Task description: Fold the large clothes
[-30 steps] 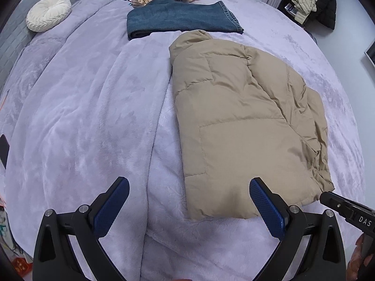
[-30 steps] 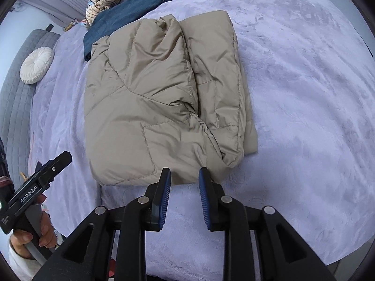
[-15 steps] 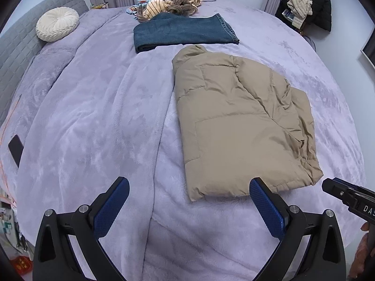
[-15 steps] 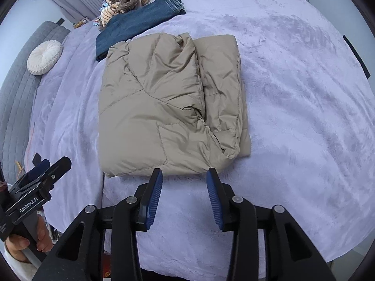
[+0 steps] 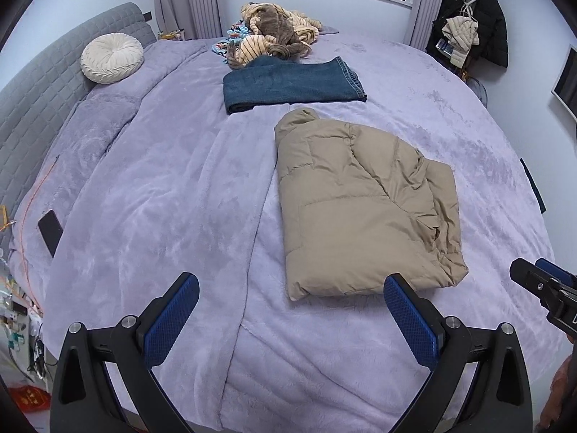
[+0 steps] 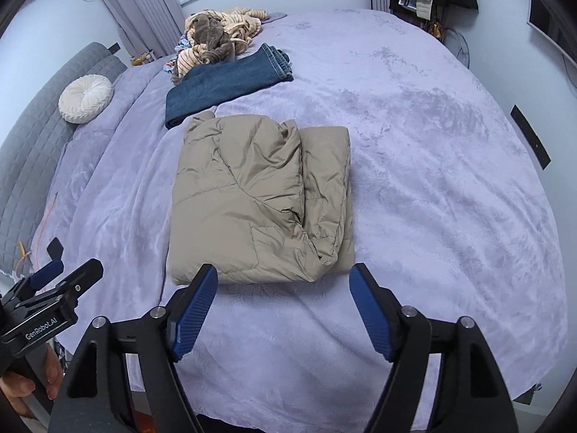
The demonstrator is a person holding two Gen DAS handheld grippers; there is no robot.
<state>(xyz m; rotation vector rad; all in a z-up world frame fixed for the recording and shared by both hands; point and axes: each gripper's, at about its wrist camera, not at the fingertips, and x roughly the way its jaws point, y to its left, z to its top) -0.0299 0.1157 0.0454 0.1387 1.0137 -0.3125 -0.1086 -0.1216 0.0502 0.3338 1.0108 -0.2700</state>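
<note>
The tan puffer jacket is lying folded into a compact rectangle on the lavender blanket covering the bed, near the edge closest to the person, with one side panel tucked in under the top layer so the bundle is holding its own shape. Just beyond its collar end, the folded jeans are resting flat, and farther back a heap of striped clothes is waiting, probably the unsorted pile, though the fisheye is making that hard to judge. The left gripper is hovering with its fingers spread wide and nothing between them. The right gripper has just been opening its fingers, which are likewise standing released and empty above the blanket, short of the jacket's hem. Both are sitting clear of the fabric, suggesting this fold is finished.
</note>
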